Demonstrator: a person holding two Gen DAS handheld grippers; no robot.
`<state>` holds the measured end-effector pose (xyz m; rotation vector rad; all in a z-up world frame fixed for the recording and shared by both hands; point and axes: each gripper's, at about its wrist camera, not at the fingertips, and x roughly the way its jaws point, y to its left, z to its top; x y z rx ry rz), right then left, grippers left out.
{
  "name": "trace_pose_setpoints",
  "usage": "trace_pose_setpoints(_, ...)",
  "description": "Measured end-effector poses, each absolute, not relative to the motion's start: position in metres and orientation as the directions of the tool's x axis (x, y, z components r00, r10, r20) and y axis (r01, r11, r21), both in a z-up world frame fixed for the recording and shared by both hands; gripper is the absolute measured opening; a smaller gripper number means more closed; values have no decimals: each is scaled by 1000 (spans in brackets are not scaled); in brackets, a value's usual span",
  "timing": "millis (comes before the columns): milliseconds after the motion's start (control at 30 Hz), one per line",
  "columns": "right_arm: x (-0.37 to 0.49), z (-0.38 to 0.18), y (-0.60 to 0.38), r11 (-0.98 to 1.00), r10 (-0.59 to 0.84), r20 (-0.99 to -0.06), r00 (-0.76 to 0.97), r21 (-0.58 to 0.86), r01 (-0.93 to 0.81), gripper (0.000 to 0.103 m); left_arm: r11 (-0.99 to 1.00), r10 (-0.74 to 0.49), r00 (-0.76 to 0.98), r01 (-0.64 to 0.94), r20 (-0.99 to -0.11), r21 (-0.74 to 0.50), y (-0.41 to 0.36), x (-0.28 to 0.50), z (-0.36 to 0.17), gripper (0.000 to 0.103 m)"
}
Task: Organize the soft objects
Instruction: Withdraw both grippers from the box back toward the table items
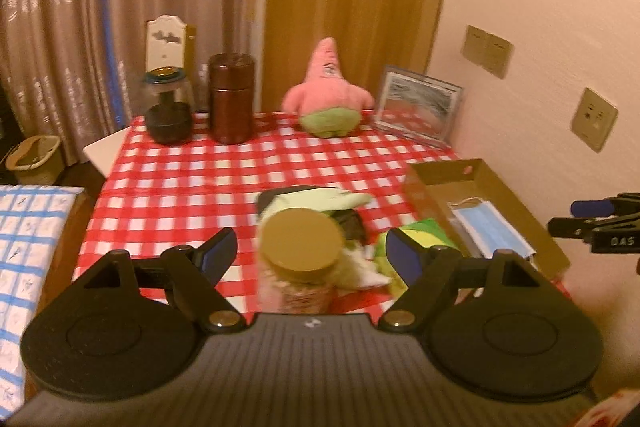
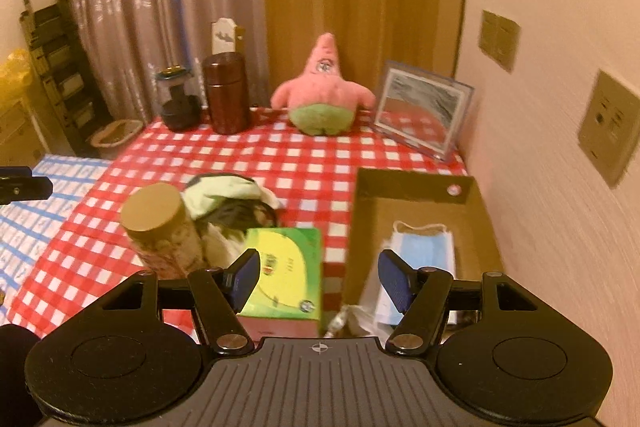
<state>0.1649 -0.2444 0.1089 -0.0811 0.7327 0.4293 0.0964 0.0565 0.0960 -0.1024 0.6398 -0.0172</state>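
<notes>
Both claws hang apart and empty: left claw over the jar, right claw at the cardboard box, where a face mask lies sorted; crumpled cloths left of the box await collection

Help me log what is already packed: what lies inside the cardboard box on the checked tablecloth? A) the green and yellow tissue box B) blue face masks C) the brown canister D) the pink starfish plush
B: blue face masks lie on the floor of the cardboard box, and no other item shows inside it.
</notes>
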Motion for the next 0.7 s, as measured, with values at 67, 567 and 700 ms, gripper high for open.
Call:
trace_pose_setpoints(67, 166, 113, -236, 901, 367, -662, 653, 80, -426, 66, 995, -37, 802, -27, -596, -97, 71, 94, 97, 79)
trace_pose_setpoints(567, 208, 108, -175, 740, 466, -677, 570, -55, -671, 66, 994, -93, 773, 33, -628, -106, 145, 123, 88, 79)
trace_pose_setpoints(700, 236, 92, -160, 669, 474, -695, 541, -116, -734, 66, 994, -110, 760, 77, -641, -80, 150, 150, 79, 79)
